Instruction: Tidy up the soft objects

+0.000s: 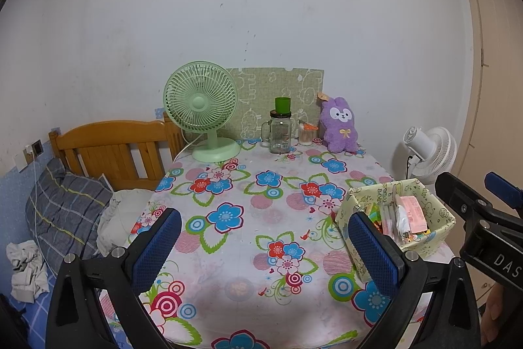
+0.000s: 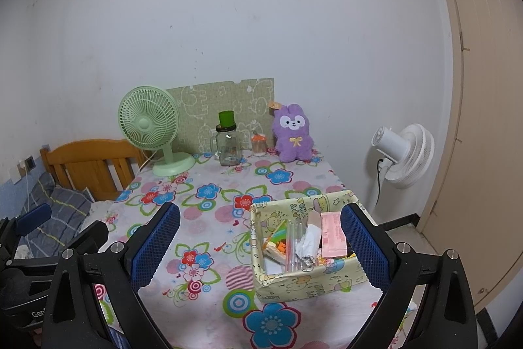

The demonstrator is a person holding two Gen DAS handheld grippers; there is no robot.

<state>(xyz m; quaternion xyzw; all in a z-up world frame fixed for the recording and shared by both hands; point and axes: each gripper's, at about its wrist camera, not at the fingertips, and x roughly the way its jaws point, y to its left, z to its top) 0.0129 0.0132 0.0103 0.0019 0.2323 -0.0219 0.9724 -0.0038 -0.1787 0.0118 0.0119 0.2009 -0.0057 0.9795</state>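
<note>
A purple plush bunny (image 1: 339, 125) sits upright at the far right end of the flower-cloth table (image 1: 255, 195), against the wall; it also shows in the right wrist view (image 2: 292, 134). My left gripper (image 1: 263, 247) is open and empty, held over the near part of the table. My right gripper (image 2: 260, 246) is open and empty, its fingers either side of the near end of a yellow patterned box (image 2: 304, 280). Both grippers are far from the bunny.
The box (image 1: 438, 215) holds papers, tubes and small items. At the back stand a green fan (image 1: 204, 113), a glass jar (image 1: 280, 134) with a green cup on top, and a small cotton-swab pot (image 1: 307, 136). A bed with pillow (image 1: 65, 208) lies left; a white fan (image 2: 405, 156) stands right.
</note>
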